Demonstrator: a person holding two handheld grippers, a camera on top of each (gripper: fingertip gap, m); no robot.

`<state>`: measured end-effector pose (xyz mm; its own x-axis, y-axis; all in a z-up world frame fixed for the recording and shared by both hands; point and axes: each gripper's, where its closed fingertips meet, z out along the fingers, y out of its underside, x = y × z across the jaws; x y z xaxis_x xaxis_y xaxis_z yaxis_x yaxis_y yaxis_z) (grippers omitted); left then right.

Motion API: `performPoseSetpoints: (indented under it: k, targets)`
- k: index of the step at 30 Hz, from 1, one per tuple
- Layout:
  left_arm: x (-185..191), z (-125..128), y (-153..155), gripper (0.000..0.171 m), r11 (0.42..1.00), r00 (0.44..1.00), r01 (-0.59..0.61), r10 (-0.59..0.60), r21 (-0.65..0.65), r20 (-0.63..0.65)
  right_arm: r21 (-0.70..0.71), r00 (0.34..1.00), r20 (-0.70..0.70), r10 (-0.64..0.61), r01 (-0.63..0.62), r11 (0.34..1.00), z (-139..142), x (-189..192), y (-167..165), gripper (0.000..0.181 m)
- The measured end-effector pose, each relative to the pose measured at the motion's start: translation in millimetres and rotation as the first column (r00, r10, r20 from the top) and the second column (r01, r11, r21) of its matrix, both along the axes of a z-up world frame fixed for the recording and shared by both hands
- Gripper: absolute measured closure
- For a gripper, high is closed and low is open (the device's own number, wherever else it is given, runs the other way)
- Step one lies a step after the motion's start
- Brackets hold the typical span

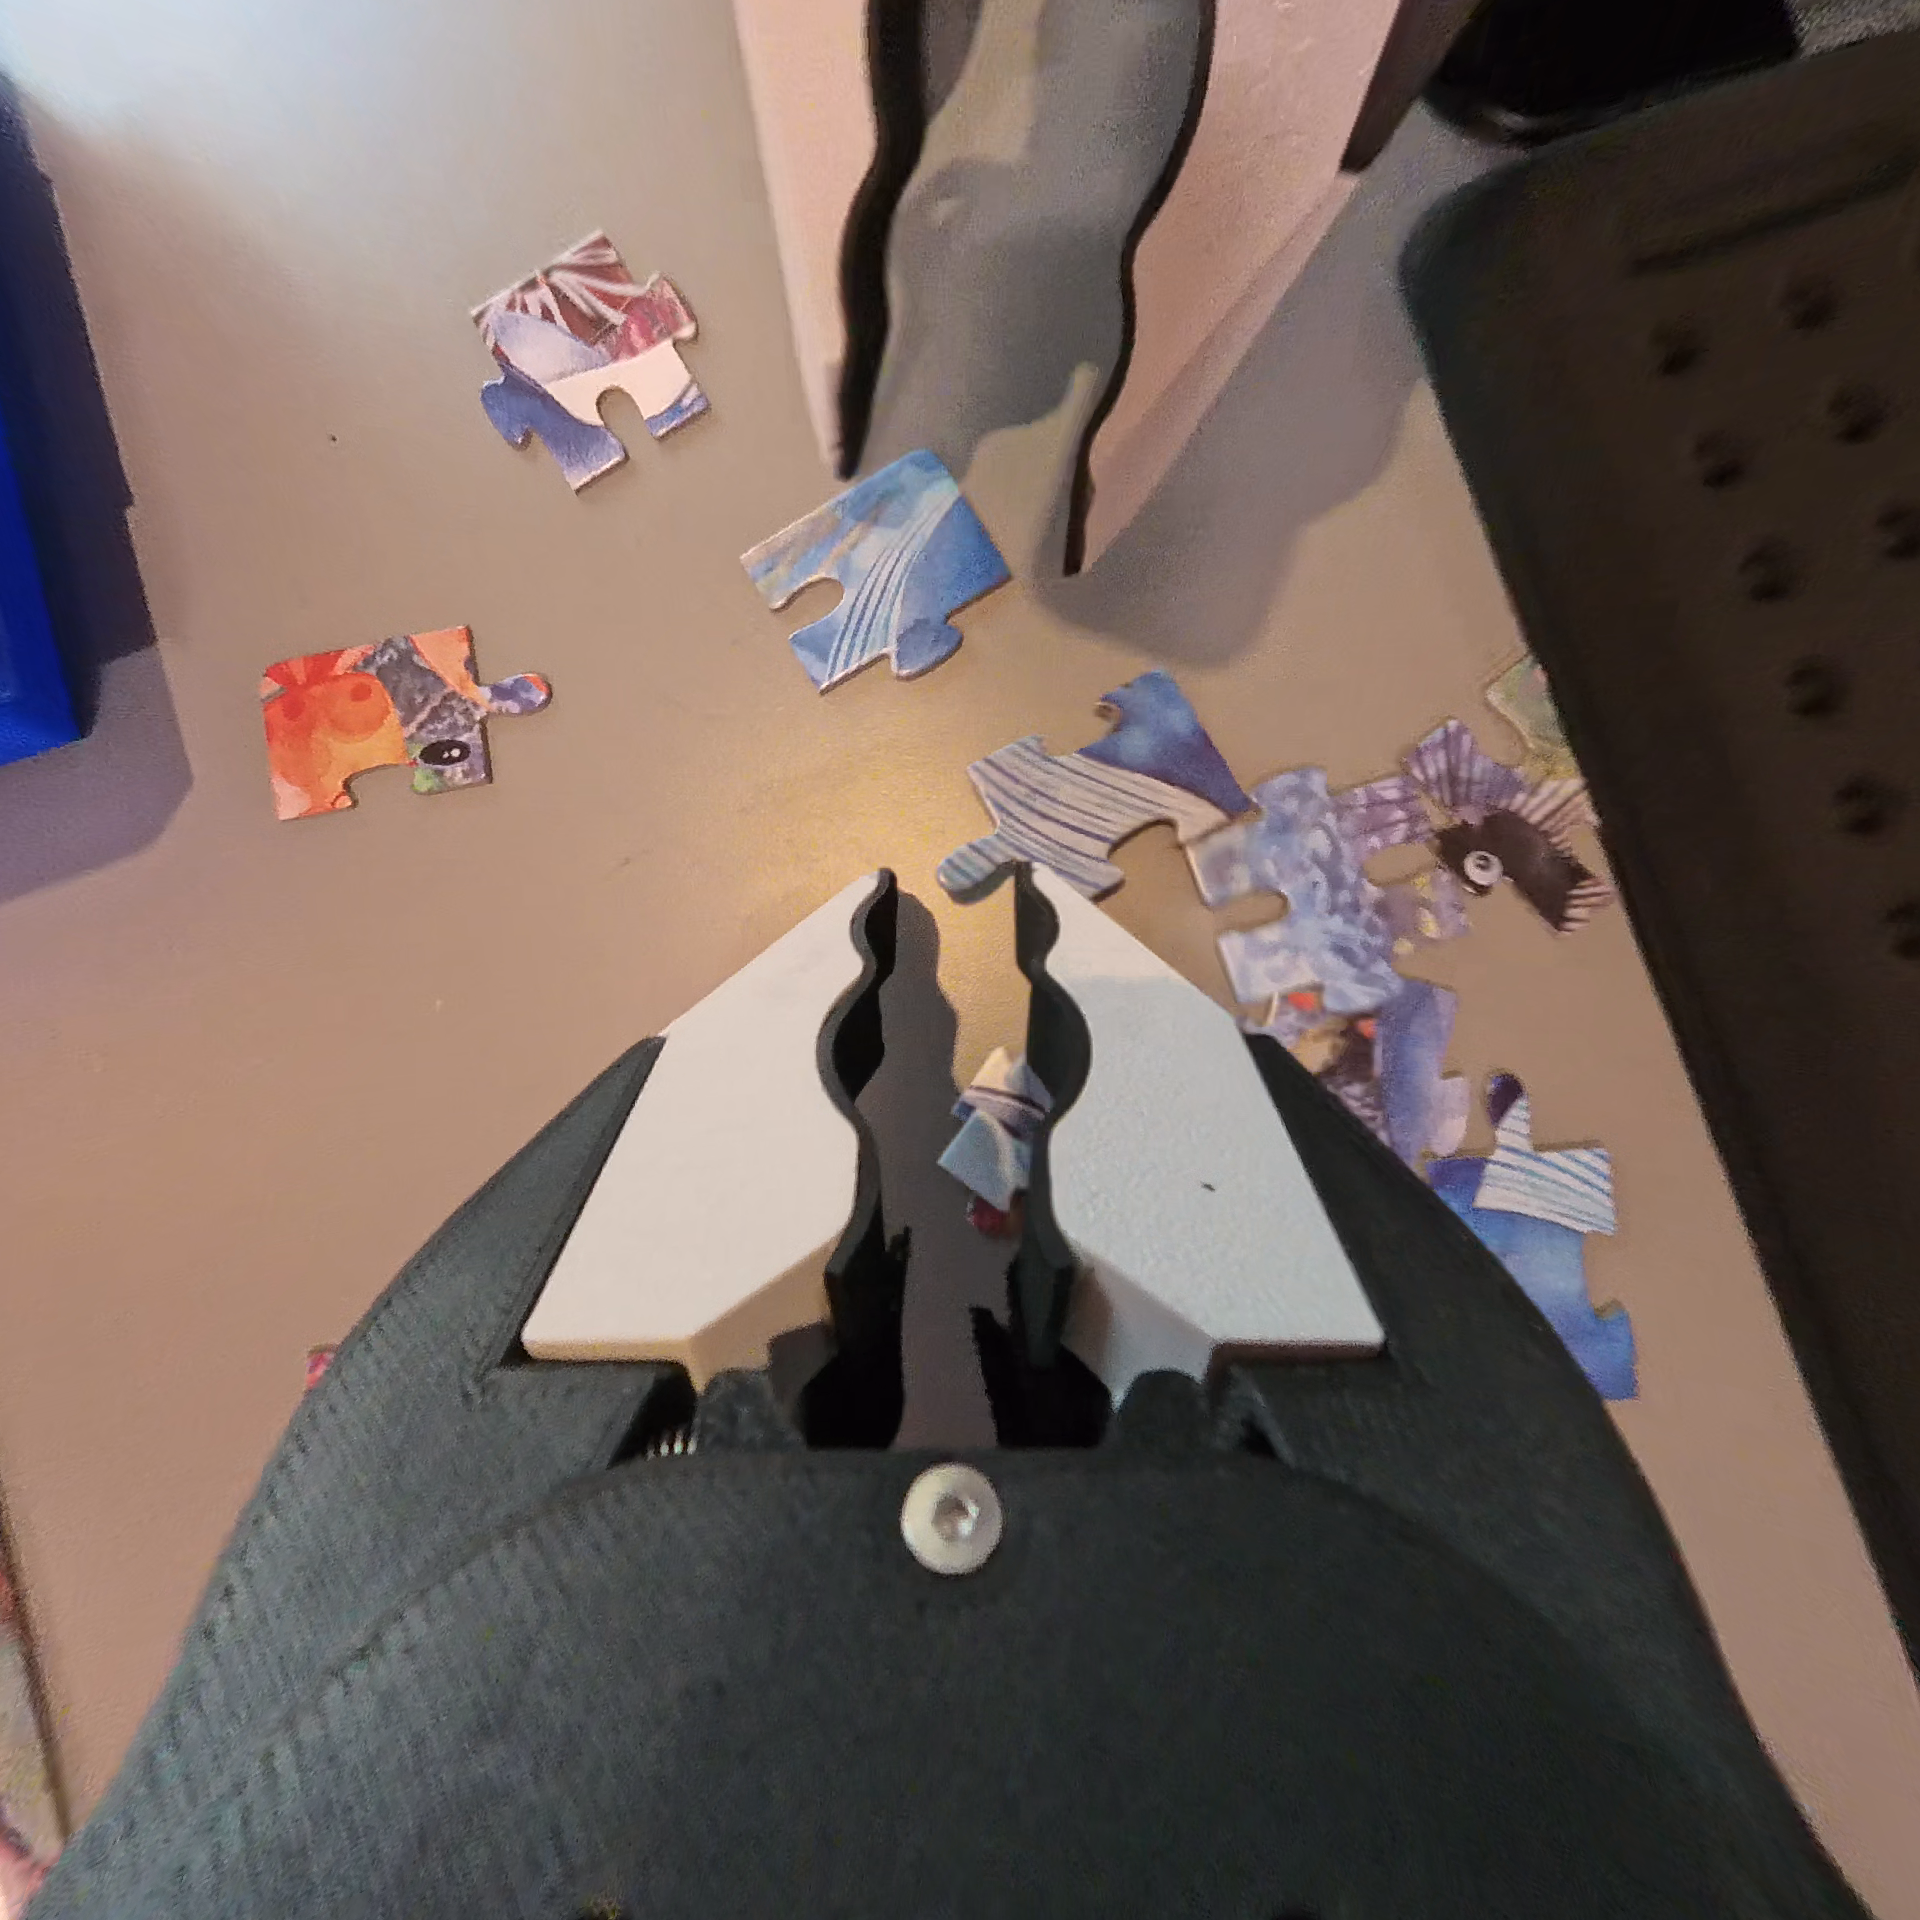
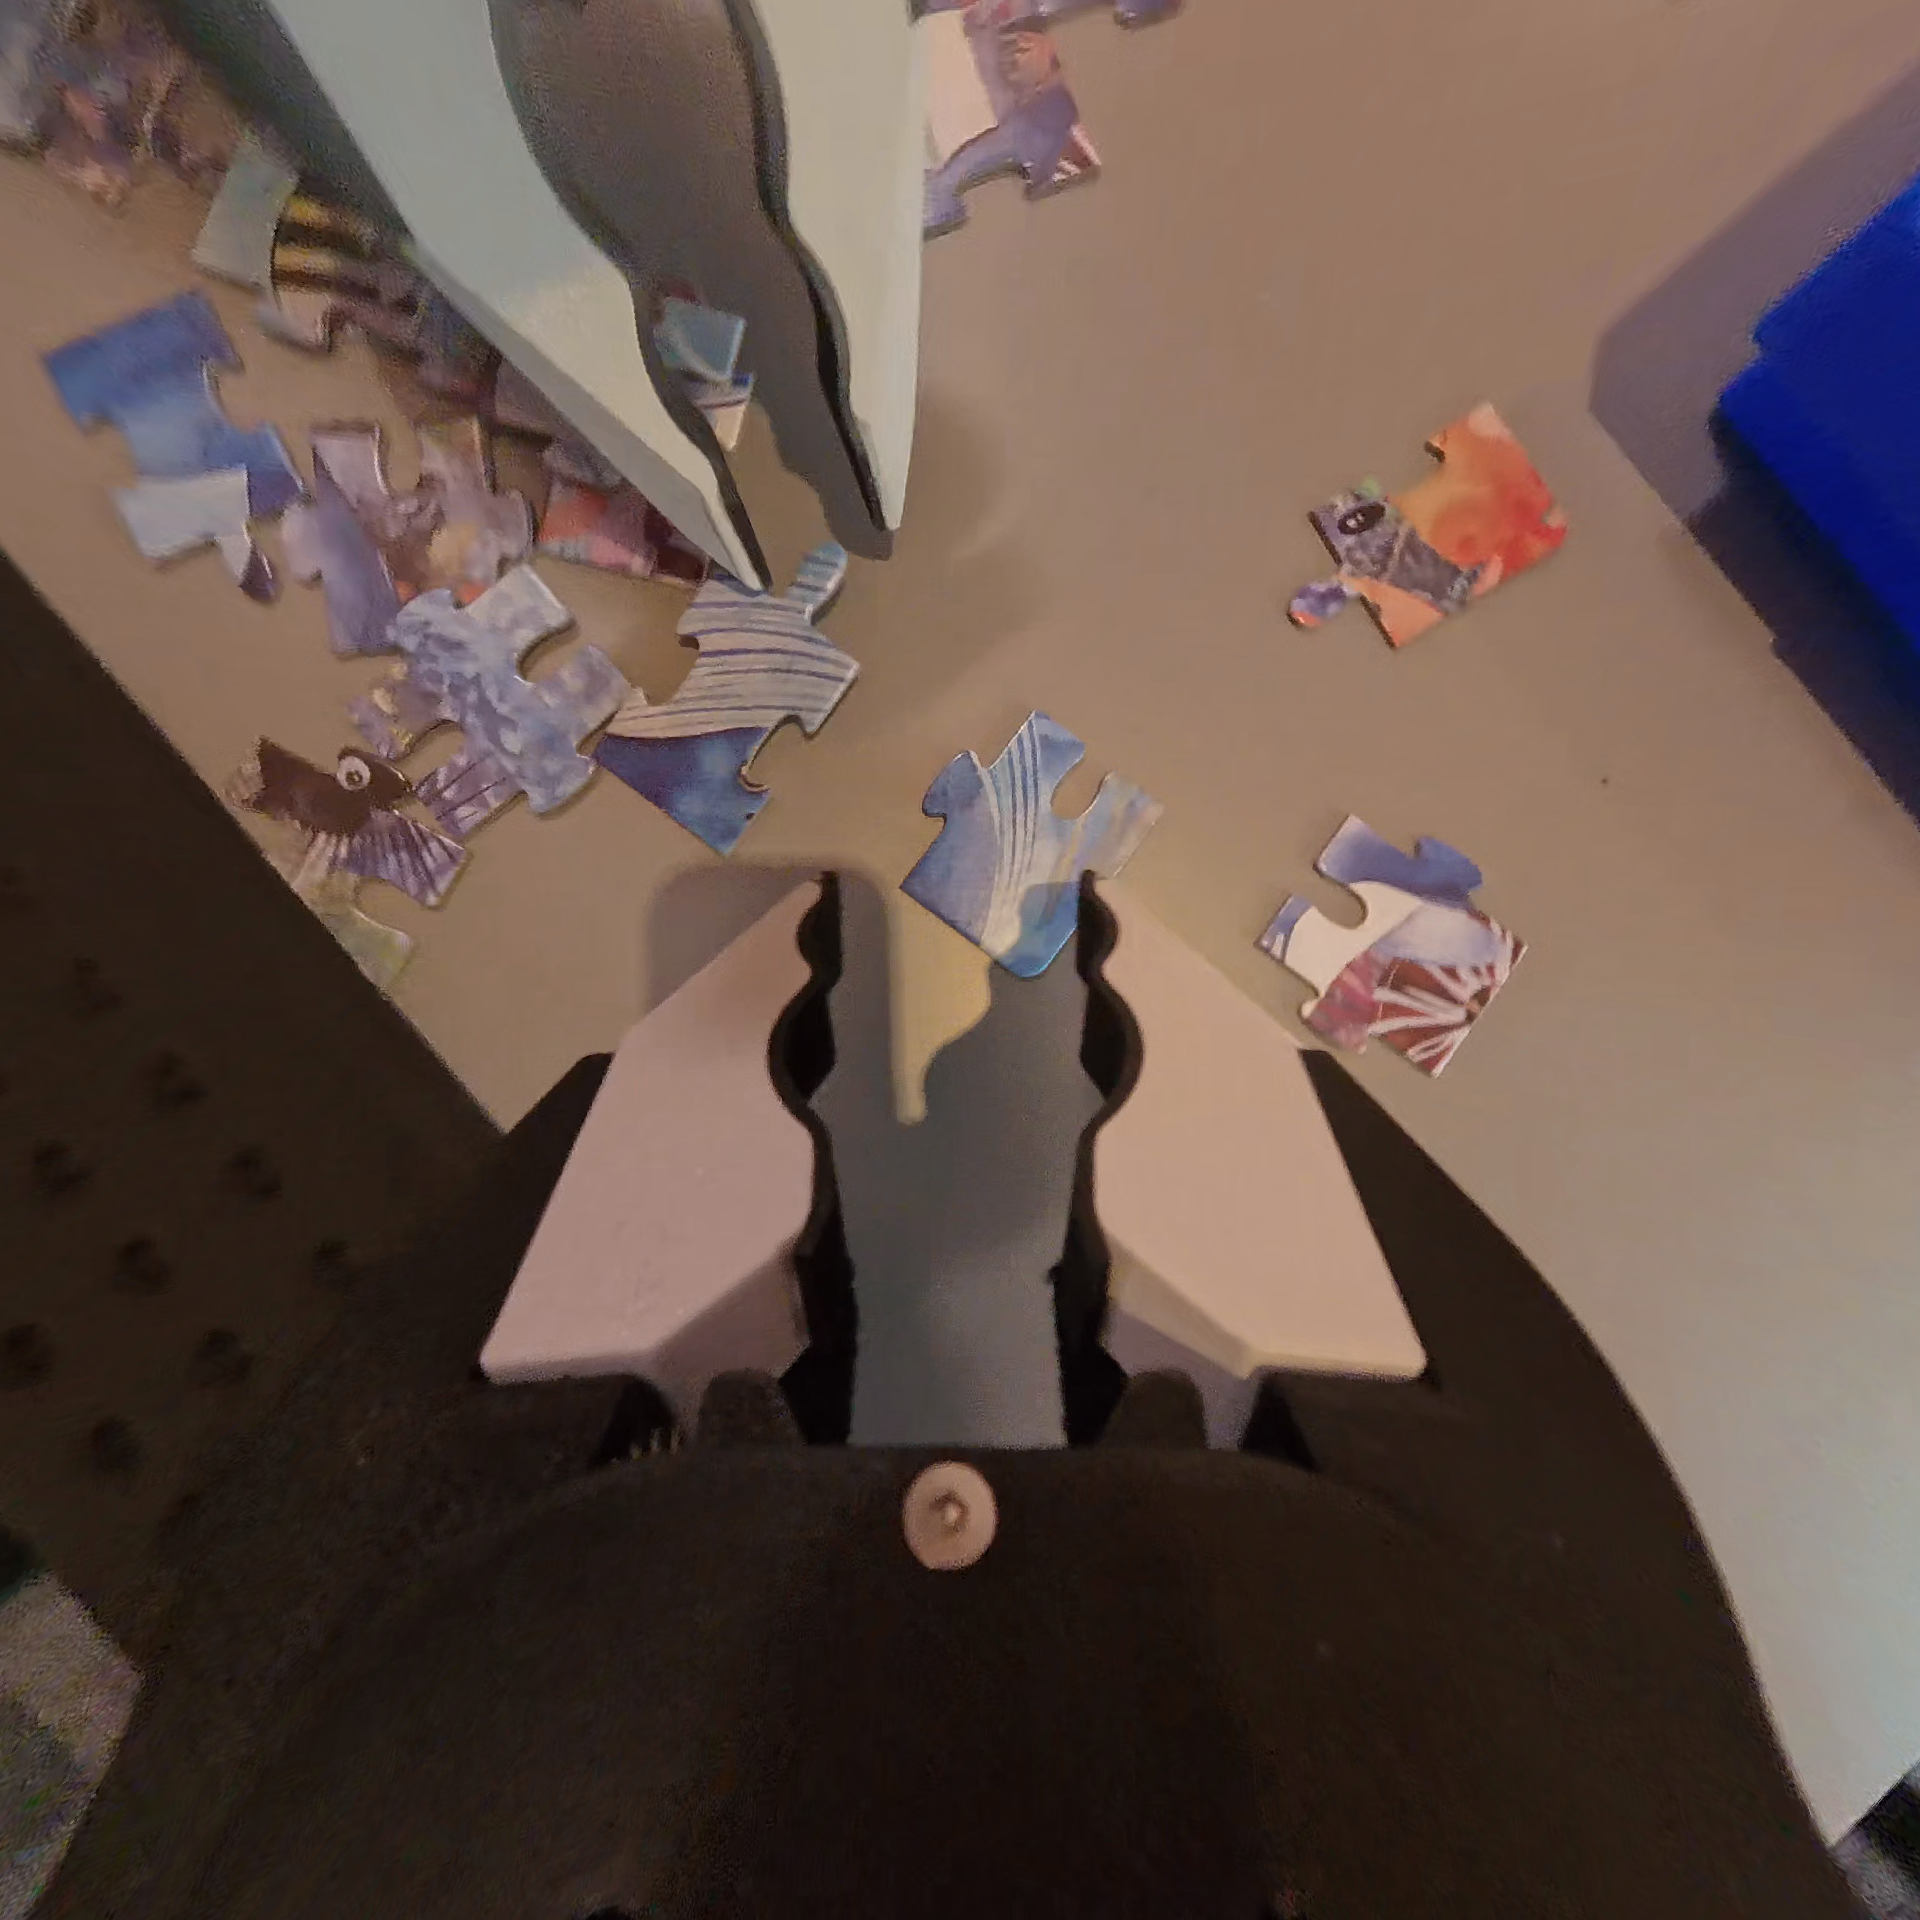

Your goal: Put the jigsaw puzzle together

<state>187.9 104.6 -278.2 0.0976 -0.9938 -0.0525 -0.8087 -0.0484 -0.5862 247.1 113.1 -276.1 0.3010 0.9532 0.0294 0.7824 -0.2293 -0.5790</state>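
jaws: left gripper (image 1: 956, 894) narrowly pinches a small puzzle piece (image 1: 995, 1138); right gripper (image 2: 956, 894) gapes, holding nothing.
the right's tips hover beside the blue striped piece (image 2: 1023, 842); an orange piece (image 2: 1439, 530) lies well apart from it.

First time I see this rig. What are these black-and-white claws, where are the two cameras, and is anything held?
They are two hand-held grippers, worked by a person; each carries a camera looking along its own fingers. The left view shows the left gripper apparently pinching a small piece. The right view shows the right gripper, open and empty, above a blue piece. On the grey table lie more loose pieces, including an orange piece, and a cluster of others.
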Motion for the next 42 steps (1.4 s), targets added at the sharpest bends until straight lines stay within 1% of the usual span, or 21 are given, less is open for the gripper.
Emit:
performPoseSetpoints:
  k: [2, 4, 6, 9, 11, 13, 16, 20, 21, 22, 24, 25, 26, 28, 29, 31, 34, 35, 37, 42]
  targets:
    - [1.9, 1.0, -2.8, 0.147, 1.0, 1.0, -0.015, 0.015, -0.022, 0.003, 0.025, 0.999, 0.008, 0.047, -0.047, 0.999, -4.1, 1.5, 5.0, 0.131]
    - [4.3, 0.0, -8.2, 0.139, 0.999, 1.0, -0.021, 0.021, -0.042, 0.001, 0.002, 0.998, 0.042, 0.039, -0.039, 0.999, -9.5, 5.0, 11.7, 0.127]
    - [6.2, 0.3, -12.7, 0.138, 0.999, 1.0, -0.019, 0.019, -0.046, 0.004, -0.01, 0.999, 0.049, 0.008, -0.008, 1.0, -10.1, 8.5, 17.4, 0.129]
    - [6.0, -0.3, -13.7, 0.138, 0.999, 1.0, -0.021, 0.02, -0.032, -0.008, -0.048, 1.0, 0.017, -0.025, 0.025, 0.999, -11.3, 5.9, 14.5, 0.141]
    - [7.1, -0.5, -13.4, 0.14, 0.999, 1.0, -0.013, 0.013, -0.035, -0.001, -0.048, 0.999, -0.003, -0.047, 0.047, 0.998, -11.0, 3.9, 13.6, 0.15]
    - [9.0, -3.8, -14.6, 0.141, 0.999, 1.0, 0.001, -0.001, -0.053, -0.003, -0.045, 0.998, -0.01, -0.058, 0.057, 0.997, -10.9, 4.1, 12.5, 0.153]
    - [14.6, -7.7, -17.9, 0.144, 0.999, 0.999, 0.032, -0.032, -0.042, -0.004, -0.049, 0.999, -0.012, -0.049, 0.048, 0.998, -10.9, 6.4, 9.1, 0.16]
    - [17.5, -7.4, -9.9, 0.146, 0.999, 0.998, 0.053, -0.053, 0.013, -0.032, -0.065, 1.0, 0.02, -0.017, 0.019, 0.998, -11.3, 13.2, 0.3, 0.178]
    - [18.0, -7.2, -7.2, 0.148, 0.998, 0.997, 0.06, -0.059, 0.024, -0.043, -0.073, 0.999, 0.031, -0.012, 0.014, 0.997, -11.5, 15.7, -1.8, 0.18]
    - [18.2, -7.1, -4.0, 0.148, 0.997, 0.996, 0.073, -0.07, 0.041, -0.056, -0.075, 0.999, 0.048, -0.011, 0.015, 0.997, -11.6, 18.9, -2.6, 0.179]
    - [16.7, -6.7, 5.8, 0.149, 0.991, 0.991, 0.104, -0.096, 0.087, -0.09, -0.042, 0.997, 0.082, -0.018, 0.022, 0.999, -10.8, 23.6, 0.9, 0.168]
    - [13.5, -7.6, 15.7, 0.149, 0.99, 0.99, 0.086, -0.072, 0.116, -0.119, -0.031, 0.997, 0.081, -0.014, 0.016, 0.999, -9.7, 22.8, 1.7, 0.16]
    - [13.1, -7.7, 16.9, 0.149, 0.991, 0.99, 0.085, -0.073, 0.101, -0.121, -0.029, 0.997, 0.074, 0.007, -0.005, 1.0, -8.8, 20.0, -0.1, 0.153]
    - [13.1, -7.5, 10.5, 0.147, 0.996, 0.991, 0.077, -0.073, 0.039, -0.109, -0.01, 0.995, 0.068, 0.074, -0.074, 0.997, -7.9, 13.8, -7.0, 0.149]
    - [12.0, -7.6, 5.6, 0.146, 0.996, 0.99, 0.089, -0.086, 0.024, -0.107, -0.007, 0.992, 0.064, 0.112, -0.112, 0.994, -7.2, 10.2, -13.4, 0.149]
    - [9.1, -5.8, -2.5, 0.145, 0.994, 0.99, 0.109, -0.109, 0.001, -0.091, -0.009, 0.983, 0.03, 0.179, -0.179, 0.984, -4.3, -0.3, -29.6, 0.154]
    - [1.6, -7.7, -16.6, 0.14, 0.983, 0.982, 0.164, -0.171, -0.079, -0.08, -0.034, 0.987, 0.011, 0.16, -0.159, 0.987, -7.8, -11.2, -39.0, 0.152]
    - [-0.4, -9.4, -17.3, 0.139, 0.981, 0.98, 0.17, -0.178, -0.089, -0.086, -0.037, 0.99, 0.011, 0.141, -0.141, 0.989, -9.9, -13.4, -39.3, 0.15]
    - [1.7, -8.9, -19.6, 0.142, 0.977, 0.978, 0.187, -0.195, -0.103, -0.072, -0.041, 0.995, 0.001, 0.104, -0.103, 0.994, -10.4, -15.3, -38.3, 0.148]
    - [10.1, -10.0, -20.0, 0.151, 0.978, 0.977, 0.201, -0.205, -0.057, -0.064, -0.047, 0.999, -0.016, 0.042, -0.043, 0.998, -11.0, -16.0, -36.2, 0.146]
